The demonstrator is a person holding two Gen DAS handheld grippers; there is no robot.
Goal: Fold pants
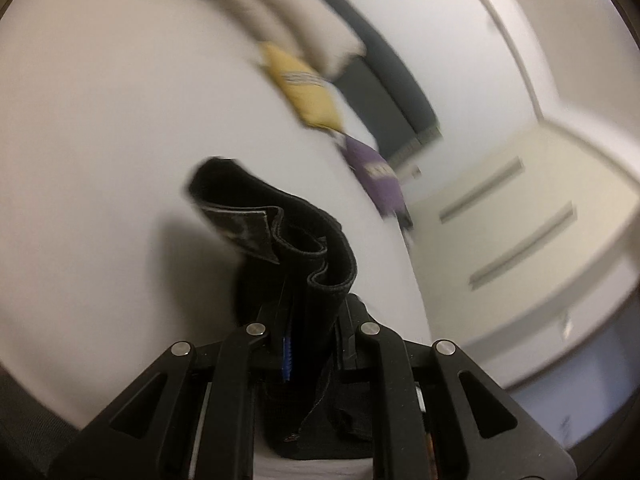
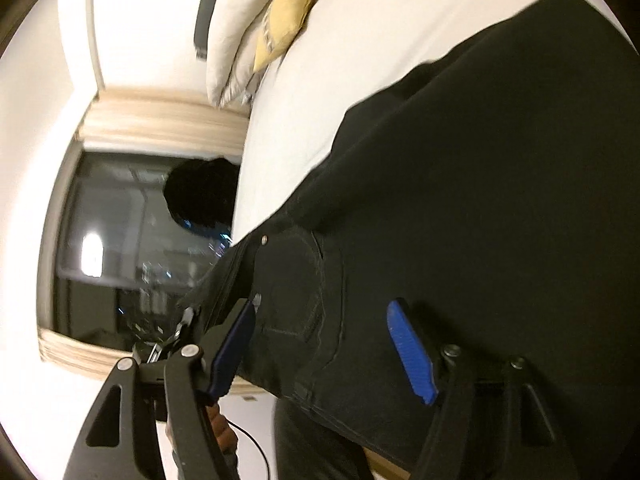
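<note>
Left gripper (image 1: 310, 320) pinching pants (image 1: 280, 232) | right gripper (image 2: 328, 344) spread | white bed (image 1: 100, 120), pillows (image 2: 236, 32)

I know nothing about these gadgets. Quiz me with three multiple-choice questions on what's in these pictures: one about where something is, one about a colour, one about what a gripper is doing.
1. Where does the yellow cushion lie?
A. On the white bed, beside the white pillows
B. On the floor
C. On top of the pants

2. What colour are the pants?
A. Purple
B. Black
C. Beige

3. What is the left gripper doing?
A. Open, holding nothing
B. Shut on the yellow cushion
C. Shut on the pants

Answers:
1. A: the yellow cushion rests on the bed next to the pillows.
2. B: the pants are black in both views.
3. C: black cloth is pinched in the left gripper; the right gripper is open, its blue pads apart.
</note>
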